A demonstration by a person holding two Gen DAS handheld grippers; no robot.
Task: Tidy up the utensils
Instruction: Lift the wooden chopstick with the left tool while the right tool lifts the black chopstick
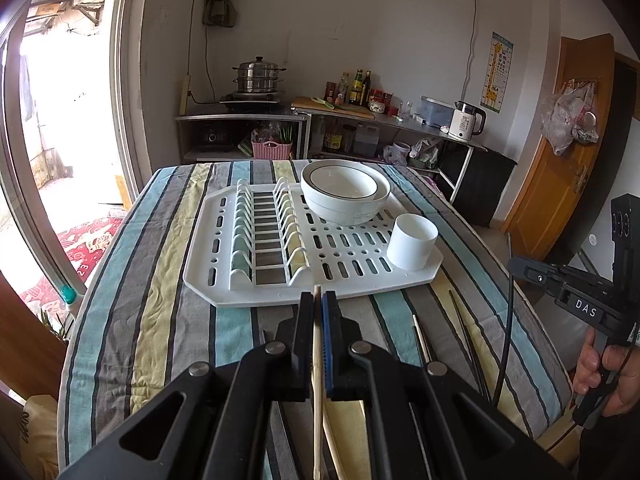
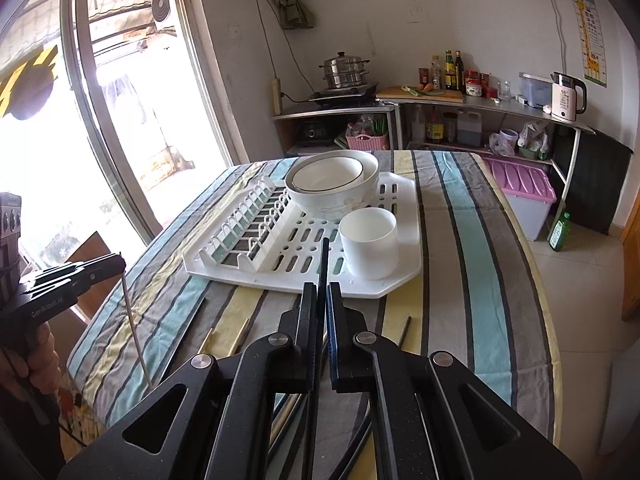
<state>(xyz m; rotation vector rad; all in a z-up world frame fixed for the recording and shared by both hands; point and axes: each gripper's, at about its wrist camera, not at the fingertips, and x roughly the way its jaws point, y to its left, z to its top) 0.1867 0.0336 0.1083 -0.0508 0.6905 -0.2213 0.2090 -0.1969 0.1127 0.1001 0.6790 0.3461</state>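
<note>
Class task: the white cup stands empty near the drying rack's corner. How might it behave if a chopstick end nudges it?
The white cup looks like thin plastic, so probably light and easily shoved. It is upright on the slotted drying rack, so it may catch and tip rather than slide.

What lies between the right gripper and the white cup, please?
Only the drying rack's slotted floor and rim; the black chopstick held by the right gripper pokes toward the white cup, per the right wrist view.

A home kitchen: steamer pot [image 1: 259,77] on a burner, sauce bottles [image 1: 357,87] and electric kettle [image 1: 466,121] along a metal counter [image 1: 432,127], dish rack [image 1: 312,244] with stacked bowls [image 1: 345,196] on a desk under striped cloth [image 1: 152,312], sliding door [image 1: 124,80] beside.
</note>
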